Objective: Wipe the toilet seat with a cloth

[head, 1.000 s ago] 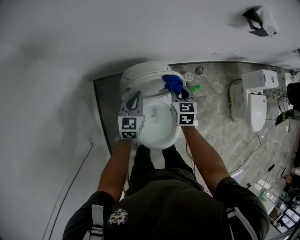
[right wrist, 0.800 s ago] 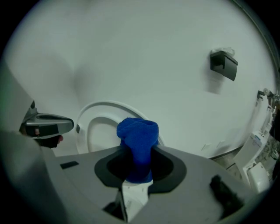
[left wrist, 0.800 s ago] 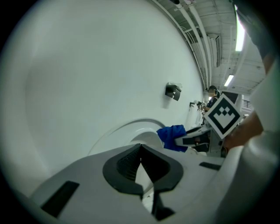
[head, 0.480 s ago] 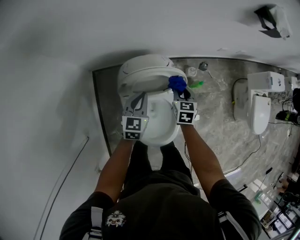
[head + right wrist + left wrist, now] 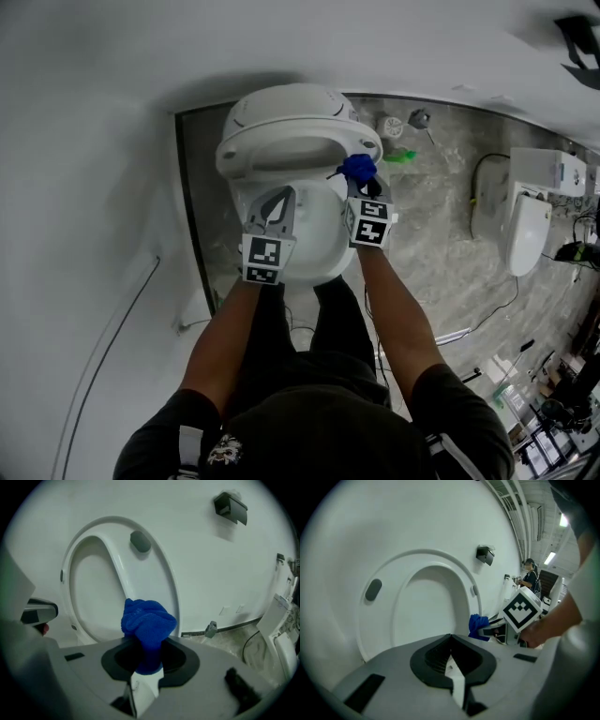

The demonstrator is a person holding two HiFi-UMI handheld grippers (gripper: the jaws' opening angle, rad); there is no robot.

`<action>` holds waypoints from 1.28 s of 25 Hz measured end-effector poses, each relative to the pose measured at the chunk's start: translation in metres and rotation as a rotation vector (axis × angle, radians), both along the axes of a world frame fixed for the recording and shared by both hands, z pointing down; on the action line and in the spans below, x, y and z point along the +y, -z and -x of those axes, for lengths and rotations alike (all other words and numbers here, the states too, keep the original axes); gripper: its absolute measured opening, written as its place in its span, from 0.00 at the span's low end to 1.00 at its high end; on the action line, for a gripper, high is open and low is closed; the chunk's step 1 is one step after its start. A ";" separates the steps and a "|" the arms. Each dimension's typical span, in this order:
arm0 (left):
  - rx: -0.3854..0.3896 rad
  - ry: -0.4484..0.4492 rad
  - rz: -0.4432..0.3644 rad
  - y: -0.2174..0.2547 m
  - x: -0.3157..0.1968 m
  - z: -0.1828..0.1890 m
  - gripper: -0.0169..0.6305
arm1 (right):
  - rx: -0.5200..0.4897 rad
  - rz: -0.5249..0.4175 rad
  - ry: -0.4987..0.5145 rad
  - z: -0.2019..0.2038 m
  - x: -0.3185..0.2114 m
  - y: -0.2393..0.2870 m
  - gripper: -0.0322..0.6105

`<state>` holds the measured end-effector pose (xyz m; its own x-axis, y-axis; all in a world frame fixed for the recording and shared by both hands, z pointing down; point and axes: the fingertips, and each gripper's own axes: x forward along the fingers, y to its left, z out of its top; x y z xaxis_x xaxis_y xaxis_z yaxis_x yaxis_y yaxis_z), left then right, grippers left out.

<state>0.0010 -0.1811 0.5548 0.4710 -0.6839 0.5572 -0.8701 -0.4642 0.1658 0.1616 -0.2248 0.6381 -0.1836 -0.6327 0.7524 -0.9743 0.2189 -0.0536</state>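
Note:
A white toilet stands below me with its seat (image 5: 298, 148) raised against the lid; the seat ring (image 5: 465, 588) (image 5: 168, 592) shows upright in both gripper views. My right gripper (image 5: 360, 184) is shut on a bunched blue cloth (image 5: 357, 167) (image 5: 147, 623) (image 5: 478, 625), held near the seat's right side at the bowl rim (image 5: 330, 267). My left gripper (image 5: 273, 211) is shut with nothing in it, over the left part of the bowl.
The toilet stands against a white wall (image 5: 112, 112). Grey marbled floor (image 5: 431, 234) lies to the right, with a green item (image 5: 403, 155), a floor fitting (image 5: 391, 125), cables and a second white toilet (image 5: 530, 225). A dark holder (image 5: 230, 507) hangs on the wall.
Both grippers have come down toward the bowl, the right one carrying the blue cloth closer to the raised seat. The view has tilted, showing more of the lid.

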 end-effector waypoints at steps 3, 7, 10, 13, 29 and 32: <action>0.016 0.034 0.037 -0.019 0.003 0.000 0.04 | -0.004 0.037 0.012 0.001 0.010 -0.023 0.19; 0.018 0.066 0.062 -0.038 0.002 0.004 0.04 | 0.010 0.045 0.031 0.006 0.013 -0.040 0.19; 0.009 0.077 0.082 -0.052 0.007 0.009 0.04 | 0.012 0.060 0.055 0.014 0.018 -0.048 0.19; -0.001 0.088 0.105 -0.063 0.017 0.016 0.04 | 0.018 0.105 0.079 0.020 0.031 -0.068 0.19; -0.052 0.189 0.135 -0.107 0.054 0.087 0.04 | 0.099 0.135 0.232 0.083 0.045 -0.142 0.19; -0.047 0.227 0.132 -0.108 0.060 0.102 0.04 | 0.097 0.135 0.266 0.104 0.051 -0.147 0.19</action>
<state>-0.1012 -0.1214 0.6626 0.2858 -0.6886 0.6664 -0.9575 -0.2336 0.1692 0.0573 -0.1739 0.7848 -0.2528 -0.4651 0.8484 -0.8856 0.4643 -0.0093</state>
